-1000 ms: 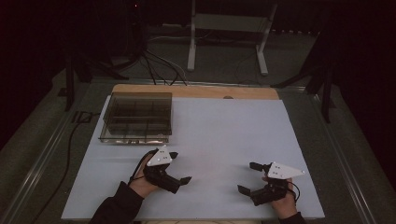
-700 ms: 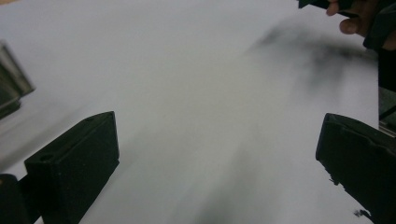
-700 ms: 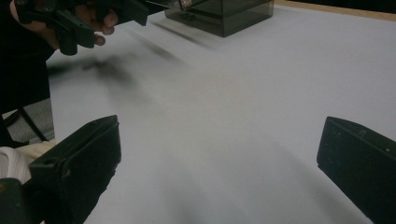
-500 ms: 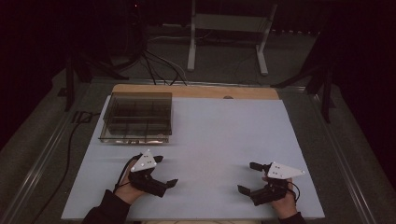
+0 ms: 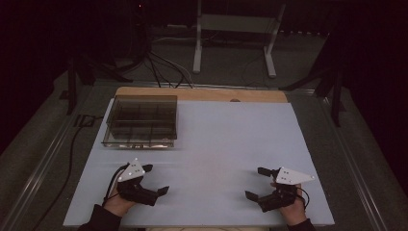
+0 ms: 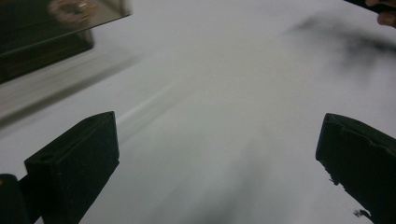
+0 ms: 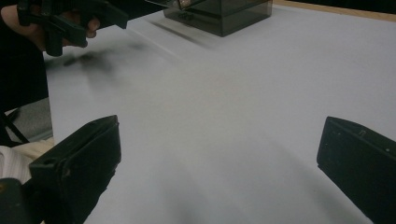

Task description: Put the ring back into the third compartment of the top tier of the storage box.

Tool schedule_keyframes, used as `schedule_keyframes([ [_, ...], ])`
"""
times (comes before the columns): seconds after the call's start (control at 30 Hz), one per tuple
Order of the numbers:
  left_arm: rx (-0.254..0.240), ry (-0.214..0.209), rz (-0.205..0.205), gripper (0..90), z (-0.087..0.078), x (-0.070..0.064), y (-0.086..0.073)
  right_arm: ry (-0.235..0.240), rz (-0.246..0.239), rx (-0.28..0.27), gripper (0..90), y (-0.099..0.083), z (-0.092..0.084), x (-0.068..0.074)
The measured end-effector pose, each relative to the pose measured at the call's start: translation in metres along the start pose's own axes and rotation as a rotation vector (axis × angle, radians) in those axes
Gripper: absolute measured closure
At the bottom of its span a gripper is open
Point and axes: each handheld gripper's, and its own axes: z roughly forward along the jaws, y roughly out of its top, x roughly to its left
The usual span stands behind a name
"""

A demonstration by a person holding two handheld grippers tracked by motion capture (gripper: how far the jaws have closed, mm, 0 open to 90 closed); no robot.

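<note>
A smoky clear compartment box (image 5: 140, 120) with a shut lid stands at the table's back left. My left gripper (image 5: 155, 179) hovers low over the white sheet in front of the box, open, with nothing between its jaws. My right gripper (image 5: 256, 183) rests near the front right, also open and empty. In the left gripper view the gripper (image 6: 217, 158) has its jaws spread wide over bare sheet, and the box (image 6: 42, 37) sits at the upper left. In the right gripper view the gripper (image 7: 217, 158) faces the box (image 7: 219, 14) and the left gripper (image 7: 65, 21).
A white sheet (image 5: 231, 139) covers the table, with a wooden strip (image 5: 202, 94) along its far edge. Metal stand legs (image 5: 231, 43) and cables (image 5: 159, 67) lie on the dark floor beyond. A cable (image 5: 72, 144) runs along the left side.
My left gripper has slid to the left along the front of the table. The right gripper and the box have stayed where they were.
</note>
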Motion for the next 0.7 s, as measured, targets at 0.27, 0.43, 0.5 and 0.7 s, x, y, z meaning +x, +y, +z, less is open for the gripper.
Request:
schedule_keyframes([
  [0.27,-0.011,0.062,-0.023,0.7,-0.015,0.009,-0.012,0.002,-0.003,0.000,0.0,0.000,0.000,0.001],
  [0.43,-0.010,0.077,-0.041,0.7,-0.019,0.012,-0.018,0.000,-0.003,0.001,0.0,0.000,0.000,0.001],
  [0.5,-0.007,0.082,-0.037,0.7,-0.019,0.012,-0.019,0.001,-0.003,0.002,0.0,0.000,0.000,0.001],
  [0.7,-0.006,0.083,-0.042,0.7,-0.018,0.014,-0.020,0.000,-0.003,0.009,0.0,0.000,0.001,0.000],
])
